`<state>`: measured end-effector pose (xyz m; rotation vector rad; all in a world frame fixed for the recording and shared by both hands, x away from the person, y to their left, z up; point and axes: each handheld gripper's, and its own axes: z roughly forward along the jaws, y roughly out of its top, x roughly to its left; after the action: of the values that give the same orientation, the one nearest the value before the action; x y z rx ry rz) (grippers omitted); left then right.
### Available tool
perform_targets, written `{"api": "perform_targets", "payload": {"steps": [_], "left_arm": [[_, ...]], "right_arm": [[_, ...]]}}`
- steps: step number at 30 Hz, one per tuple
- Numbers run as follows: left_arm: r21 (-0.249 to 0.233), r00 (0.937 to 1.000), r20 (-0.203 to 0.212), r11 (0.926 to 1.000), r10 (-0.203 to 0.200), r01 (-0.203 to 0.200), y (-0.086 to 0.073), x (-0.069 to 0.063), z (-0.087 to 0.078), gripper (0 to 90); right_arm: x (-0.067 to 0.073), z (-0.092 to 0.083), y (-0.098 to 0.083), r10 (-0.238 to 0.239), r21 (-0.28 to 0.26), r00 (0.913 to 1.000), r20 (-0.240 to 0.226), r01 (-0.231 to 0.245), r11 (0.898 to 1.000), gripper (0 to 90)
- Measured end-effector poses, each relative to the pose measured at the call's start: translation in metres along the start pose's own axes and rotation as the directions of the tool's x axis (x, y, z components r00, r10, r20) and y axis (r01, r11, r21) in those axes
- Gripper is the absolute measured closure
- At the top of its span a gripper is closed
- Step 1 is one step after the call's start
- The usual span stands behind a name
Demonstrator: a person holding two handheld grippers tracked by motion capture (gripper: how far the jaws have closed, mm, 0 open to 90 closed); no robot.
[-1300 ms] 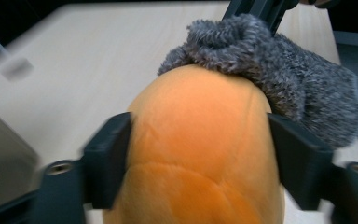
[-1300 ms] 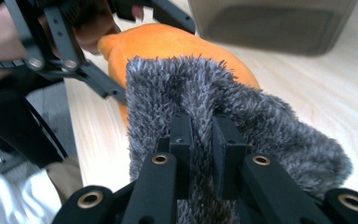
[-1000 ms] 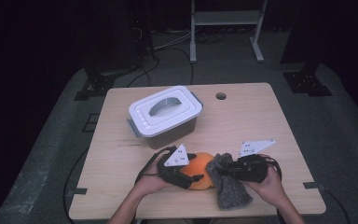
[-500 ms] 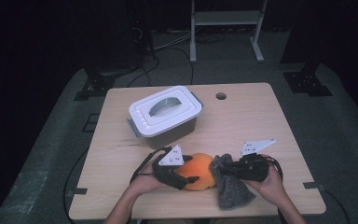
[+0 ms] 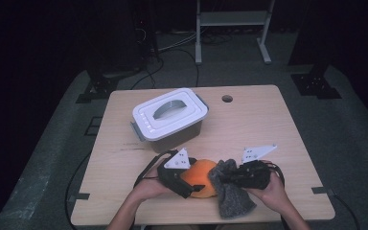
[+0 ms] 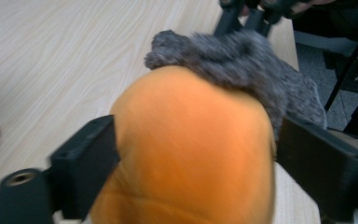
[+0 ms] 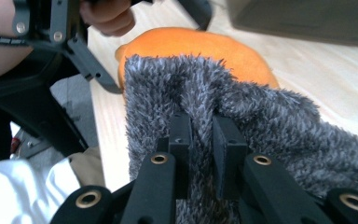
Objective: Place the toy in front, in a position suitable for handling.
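I see my left gripper [image 5: 191,179] around the orange ball [image 5: 200,177], near the front edge of the counter [image 5: 268,124]. Its jaws have just been opening: in the left gripper view the ball [image 6: 191,149] sits between them, the one jaw just at its side and the other standing a little apart, so I judge the grip is now loose and the ball rests on the counter by itself. Compared with a second ago, the ball and the grey fuzzy cloth [image 5: 232,194] lie at the same place, and both hands have hardly moved. My right gripper [image 5: 225,178] is pressed together on a fold of the cloth; in the right gripper view the two jaws pinch the fuzzy fabric [image 7: 261,121] tightly, and the ball [image 7: 200,46] is directly behind it, touching the cloth. The white box with a lid [image 5: 170,117] stands closed farther back on the counter, well apart from the hands. For the work, I think this means the left side is letting the ball go, so the right side can pull the cloth over it or wipe it without the jaws being in the way.
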<state>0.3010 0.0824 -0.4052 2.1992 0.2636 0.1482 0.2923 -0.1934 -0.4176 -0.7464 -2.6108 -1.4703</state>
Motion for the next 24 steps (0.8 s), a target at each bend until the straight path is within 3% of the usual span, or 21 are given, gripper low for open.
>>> {"api": "perform_targets", "payload": {"steps": [5,6,9,11,13,15,16,19,21,24], "left_arm": [[0.040,0.9971,0.036,0.9971,-0.067,0.065,-0.006,0.007,0.006,6.0],[0.039,0.9974,0.039,0.9975,-0.060,0.058,-0.007,0.006,0.007,7.5],[0.014,0.9996,0.006,0.9995,-0.027,0.027,-0.008,0.003,0.007,23.6],[-0.022,0.9999,-0.016,0.9998,0.003,-0.003,-0.007,0.000,0.007,30.7],[-0.062,0.9996,-0.025,0.9980,0.012,-0.014,-0.005,-0.001,0.008,33.5],[-0.101,0.9977,-0.046,0.9935,0.049,-0.053,-0.002,-0.004,0.010,35.4],[-0.107,0.9951,-0.064,0.9908,0.075,-0.082,0.000,-0.007,0.013,35.8],[-0.117,0.9900,-0.095,0.9863,0.105,-0.116,0.000,-0.011,0.020,35.6],[-0.097,0.9940,-0.066,0.9909,0.087,-0.093,0.000,-0.009,0.020,32.9],[-0.067,0.9994,-0.018,0.9972,0.030,-0.031,0.001,-0.004,0.016,19.4]], "right_arm": [[0.004,0.004,0.000,-0.021,0.024,0.9997,-0.015,0.021,1.000,78.8],[0.003,0.004,0.000,-0.018,0.022,0.9998,-0.013,0.018,1.000,78.9],[-0.001,-0.001,0.000,-0.005,0.018,1.0000,-0.004,0.005,1.000,79.0],[-0.002,-0.005,0.001,0.003,0.008,0.9999,0.010,-0.003,1.000,79.1],[-0.004,-0.011,0.002,0.009,-0.006,0.9996,0.026,-0.009,1.000,79.2],[-0.005,-0.017,0.002,0.013,-0.028,0.9990,0.042,-0.012,1.000,79.5],[-0.006,-0.020,0.003,0.017,-0.039,0.9988,0.046,-0.015,0.999,79.5],[-0.008,-0.025,0.004,0.026,-0.068,0.9979,0.060,-0.021,0.997,79.5],[-0.008,-0.023,0.003,0.025,-0.062,0.9978,0.061,-0.021,0.998,79.4],[-0.006,-0.015,0.001,0.024,-0.049,0.9992,0.033,-0.022,0.999,79.3]]}}
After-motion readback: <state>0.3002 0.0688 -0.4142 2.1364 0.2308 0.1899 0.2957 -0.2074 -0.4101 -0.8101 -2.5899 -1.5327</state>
